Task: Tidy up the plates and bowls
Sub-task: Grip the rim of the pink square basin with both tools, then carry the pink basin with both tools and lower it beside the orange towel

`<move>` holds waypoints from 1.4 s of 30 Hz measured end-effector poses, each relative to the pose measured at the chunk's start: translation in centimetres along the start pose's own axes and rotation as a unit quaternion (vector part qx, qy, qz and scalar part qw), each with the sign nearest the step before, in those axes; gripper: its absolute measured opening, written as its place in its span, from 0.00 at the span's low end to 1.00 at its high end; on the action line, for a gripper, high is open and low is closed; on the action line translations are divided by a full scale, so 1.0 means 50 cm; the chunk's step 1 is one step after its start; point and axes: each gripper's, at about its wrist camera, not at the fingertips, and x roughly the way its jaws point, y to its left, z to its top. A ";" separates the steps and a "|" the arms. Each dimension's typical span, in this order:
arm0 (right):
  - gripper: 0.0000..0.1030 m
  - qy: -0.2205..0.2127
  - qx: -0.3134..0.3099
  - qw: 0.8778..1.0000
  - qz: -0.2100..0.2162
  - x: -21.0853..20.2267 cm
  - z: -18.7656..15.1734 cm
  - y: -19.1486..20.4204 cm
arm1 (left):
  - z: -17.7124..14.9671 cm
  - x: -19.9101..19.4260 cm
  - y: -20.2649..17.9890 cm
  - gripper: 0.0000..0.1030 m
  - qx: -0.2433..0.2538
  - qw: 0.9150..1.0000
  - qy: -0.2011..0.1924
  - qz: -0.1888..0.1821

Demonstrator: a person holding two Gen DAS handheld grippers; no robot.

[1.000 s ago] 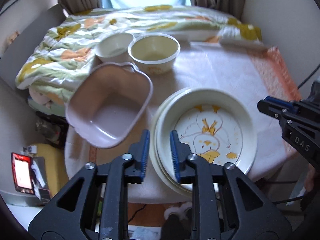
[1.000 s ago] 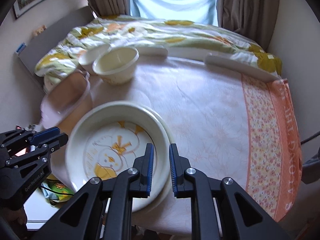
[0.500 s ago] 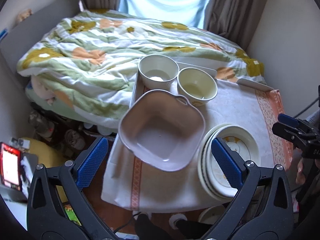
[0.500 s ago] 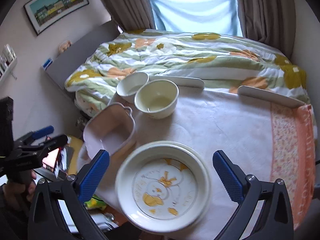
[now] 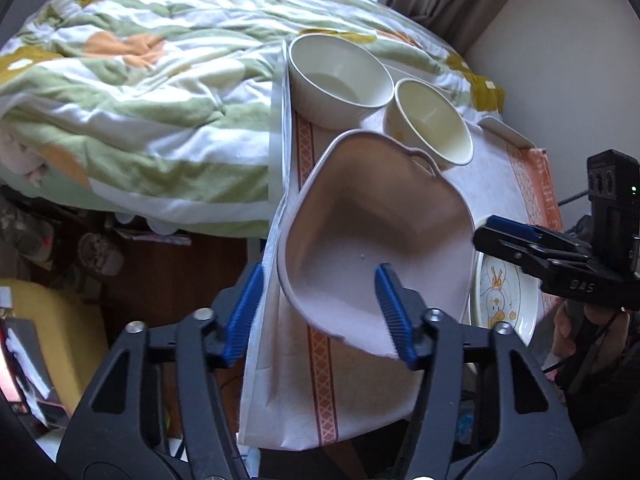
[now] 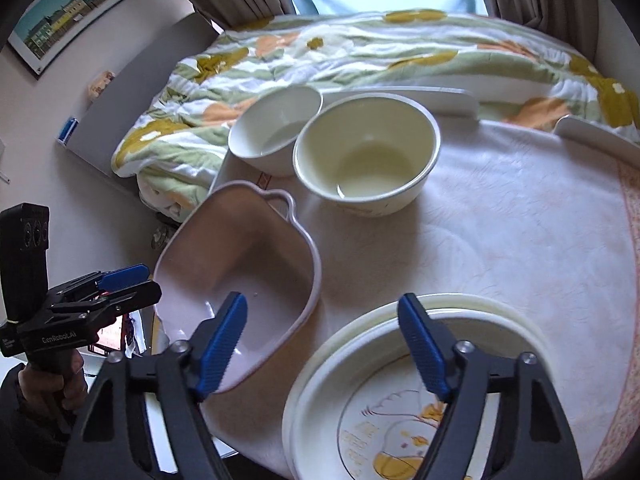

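Left gripper (image 5: 320, 312) apart, marked "GenRobot.AI", straddling pink square bowl (image 5: 372, 240) at bench (image 6: 520, 220) left edge. Right gripper (image 6: 324, 344) apart, marked "DAS", above duck plate (image 6: 400, 420) at near edge.

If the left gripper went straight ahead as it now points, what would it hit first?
Most likely the pink square bowl: the open left gripper has its fingers either side of the bowl's near rim. Depth is uncertain.
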 end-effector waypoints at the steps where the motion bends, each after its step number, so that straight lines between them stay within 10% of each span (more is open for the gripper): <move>1: 0.61 0.003 0.002 1.000 0.000 0.007 0.001 0.002 | 0.002 0.005 0.003 0.48 0.003 1.000 0.003 -0.004; 8: 0.37 0.029 0.005 1.000 0.001 0.055 0.011 0.011 | 0.025 0.038 0.008 0.25 0.008 0.999 0.022 -0.025; 17: 0.17 0.049 0.003 0.999 -0.019 0.080 0.014 -0.001 | 0.032 0.081 0.003 0.21 0.009 0.999 0.043 -0.006; 32: 0.15 0.028 0.008 0.999 -0.028 0.045 0.025 0.010 | 0.050 0.028 -0.043 0.12 0.043 0.998 0.025 0.033; 42: 0.15 -0.033 0.012 0.999 -0.016 -0.127 0.012 -0.063 | 0.063 -0.054 -0.224 0.12 0.066 0.997 -0.031 0.039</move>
